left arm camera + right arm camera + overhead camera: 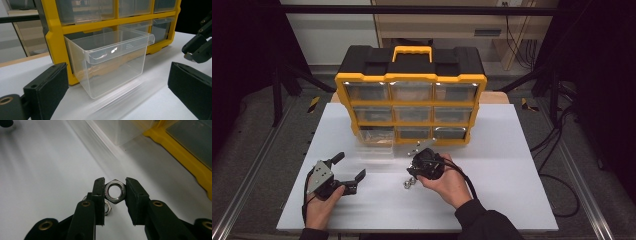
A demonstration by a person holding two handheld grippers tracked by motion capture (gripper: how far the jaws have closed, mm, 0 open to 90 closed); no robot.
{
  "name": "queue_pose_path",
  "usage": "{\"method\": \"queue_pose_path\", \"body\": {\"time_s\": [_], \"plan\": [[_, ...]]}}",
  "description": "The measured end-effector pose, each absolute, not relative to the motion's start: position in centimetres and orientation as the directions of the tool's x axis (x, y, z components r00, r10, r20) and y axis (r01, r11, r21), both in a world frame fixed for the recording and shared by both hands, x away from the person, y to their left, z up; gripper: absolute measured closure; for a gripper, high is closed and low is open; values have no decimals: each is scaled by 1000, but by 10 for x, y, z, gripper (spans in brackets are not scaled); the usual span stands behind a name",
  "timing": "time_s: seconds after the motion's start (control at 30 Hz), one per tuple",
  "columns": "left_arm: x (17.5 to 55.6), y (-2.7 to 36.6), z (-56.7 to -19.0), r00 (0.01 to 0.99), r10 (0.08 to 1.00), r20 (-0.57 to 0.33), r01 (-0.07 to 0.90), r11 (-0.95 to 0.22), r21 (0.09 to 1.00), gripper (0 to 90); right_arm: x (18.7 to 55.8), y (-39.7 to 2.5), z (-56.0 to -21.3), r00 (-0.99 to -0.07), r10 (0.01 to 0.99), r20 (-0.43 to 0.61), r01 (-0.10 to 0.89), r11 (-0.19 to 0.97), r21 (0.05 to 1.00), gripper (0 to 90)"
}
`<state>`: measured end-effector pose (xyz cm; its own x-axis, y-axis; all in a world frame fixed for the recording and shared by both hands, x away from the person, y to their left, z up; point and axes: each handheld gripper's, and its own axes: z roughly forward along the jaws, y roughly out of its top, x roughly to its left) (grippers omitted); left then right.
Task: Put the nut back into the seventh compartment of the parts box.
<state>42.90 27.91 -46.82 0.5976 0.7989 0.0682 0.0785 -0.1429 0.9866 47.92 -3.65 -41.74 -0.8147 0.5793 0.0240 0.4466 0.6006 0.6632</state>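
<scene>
On the white table [512, 165] in the high view, I see the yellow organizer [410, 102] at the far side, its bottom-left clear drawer [375, 141] pulled out. My right gripper [416, 175] sits near centre, over small metal nuts [407, 184]. My left gripper [348, 168] rests near-left, jaws spread, holding nothing.

Left gripper view: both black jaws stand wide apart, with the clear drawer [112, 60] straight ahead, jutting from the organizer [56, 40].

Right gripper view: the jaws pinch 1 steel hex nut [115, 191] by its flats, above the table; another nut [107, 208] lies beneath, partly hidden.
</scene>
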Motion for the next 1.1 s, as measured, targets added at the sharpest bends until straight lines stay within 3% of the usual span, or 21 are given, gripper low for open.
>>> {"method": "queue_pose_path", "body": {"time_s": [1.1], "plan": [[428,283,-468,591,805,48,81,-118,990,30,488,-30,-376,-817,577,-1,346,490,800,699]]}}
